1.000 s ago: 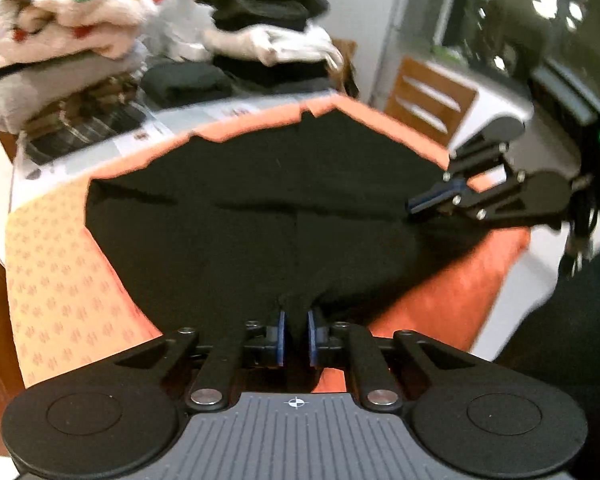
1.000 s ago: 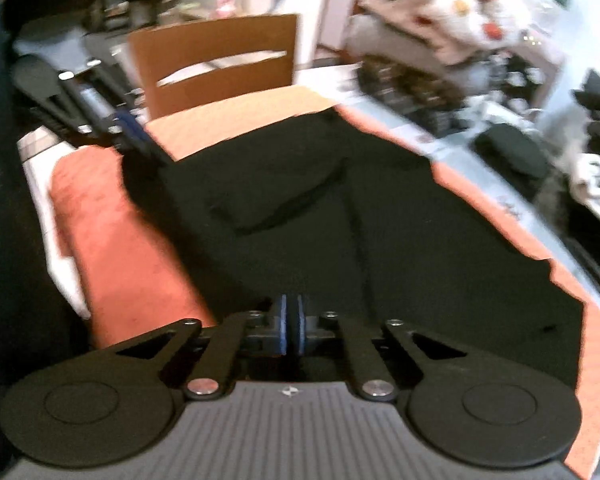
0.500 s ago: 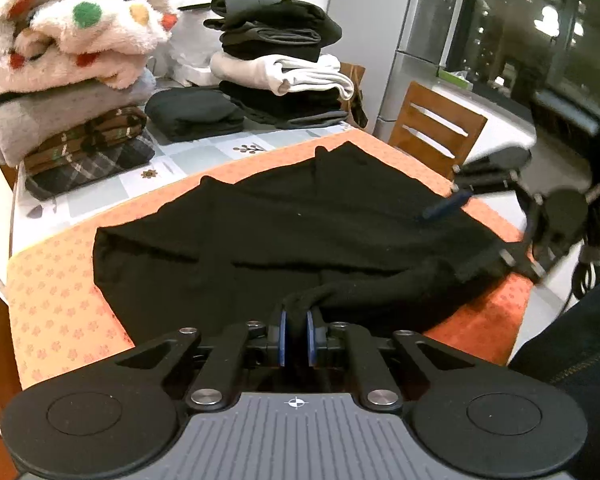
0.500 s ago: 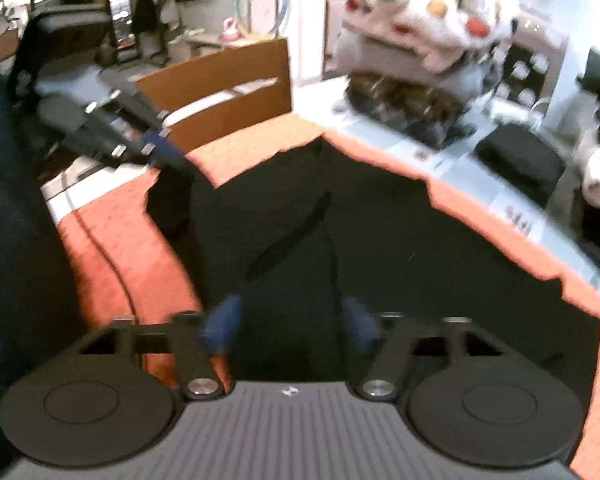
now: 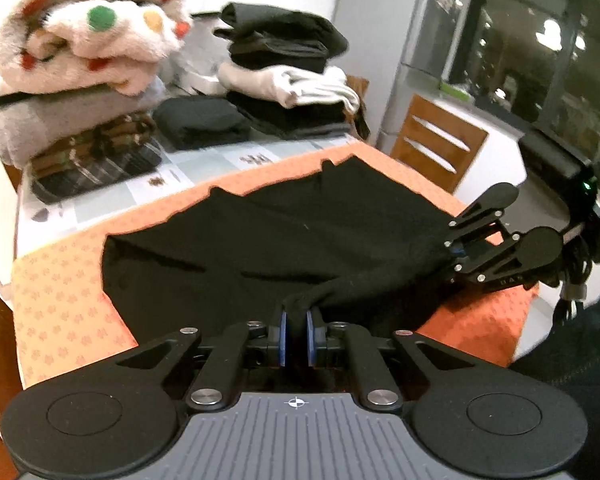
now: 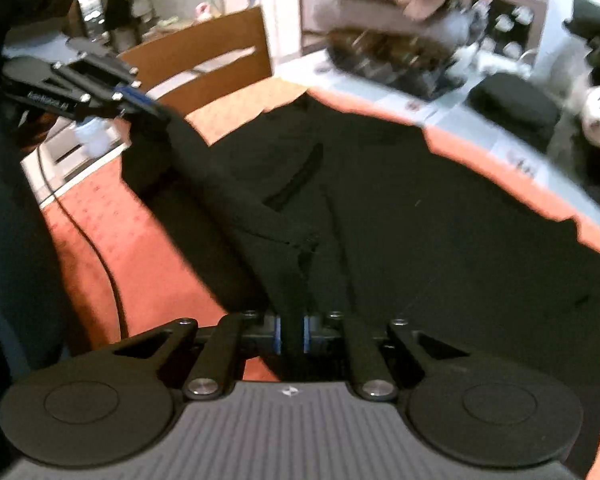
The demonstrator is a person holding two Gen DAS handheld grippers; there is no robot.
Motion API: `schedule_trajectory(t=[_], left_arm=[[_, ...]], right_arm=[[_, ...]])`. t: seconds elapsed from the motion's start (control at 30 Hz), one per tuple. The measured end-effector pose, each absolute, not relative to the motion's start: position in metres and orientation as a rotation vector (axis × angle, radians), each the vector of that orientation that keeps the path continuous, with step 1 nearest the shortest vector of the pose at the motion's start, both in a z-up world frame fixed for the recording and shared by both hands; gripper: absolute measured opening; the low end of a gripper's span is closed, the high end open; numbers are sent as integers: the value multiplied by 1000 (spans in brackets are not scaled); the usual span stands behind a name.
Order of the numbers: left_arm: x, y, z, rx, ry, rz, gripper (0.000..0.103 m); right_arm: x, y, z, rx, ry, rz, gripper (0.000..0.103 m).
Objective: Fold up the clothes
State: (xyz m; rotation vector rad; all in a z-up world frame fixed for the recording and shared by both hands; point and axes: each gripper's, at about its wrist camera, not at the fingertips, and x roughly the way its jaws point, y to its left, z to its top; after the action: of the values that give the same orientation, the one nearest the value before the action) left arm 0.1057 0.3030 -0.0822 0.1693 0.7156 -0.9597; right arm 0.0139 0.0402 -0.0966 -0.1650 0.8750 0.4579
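A black garment [image 5: 284, 240] lies spread on an orange mat [image 5: 60, 304] that covers the near end of the bench [image 5: 204, 168]. Its near edge is raised off the mat at two points. The left hand-held gripper [image 5: 295, 338] is clenched on a bunched fold of that edge, cloth pinched between its blue pads [image 5: 283, 336]. The right hand-held gripper [image 6: 291, 334] is likewise clenched on the garment; in the left view it [image 5: 454, 250] grips the far right end of the same edge, and the cloth runs in a drooping ridge between the two.

The fabric looks soft, limp and fairly light: it sags between the holds and wrinkles where it is gathered, so it will give no stiffness of its own. It seems matte and not slippery, and in no way fragile. Best held as now, at the two ends of one edge, kept apart enough to hold that edge taut, so the flap goes over flat. A hold nearer the middle would likely let the corners trail and crease.

Folded piles [image 5: 284, 68] and a spotted blanket [image 5: 96, 44] stand at the bench's far end, well apart from the mat
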Motion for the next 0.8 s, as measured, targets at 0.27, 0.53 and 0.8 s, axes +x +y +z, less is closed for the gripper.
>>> schedule_trajectory(t=[0.27,0.53,0.8], left_arm=[[141,294,-74,141,639,-869,12],[205,283,-77,133,621,-759,12],[263,281,-107,137,726,-678,12]], right_arm=[[63,37,-82,-278,834,394,11],[149,27,-84,-310,830,382,9],[229,34,-115,-339,904,459,9]])
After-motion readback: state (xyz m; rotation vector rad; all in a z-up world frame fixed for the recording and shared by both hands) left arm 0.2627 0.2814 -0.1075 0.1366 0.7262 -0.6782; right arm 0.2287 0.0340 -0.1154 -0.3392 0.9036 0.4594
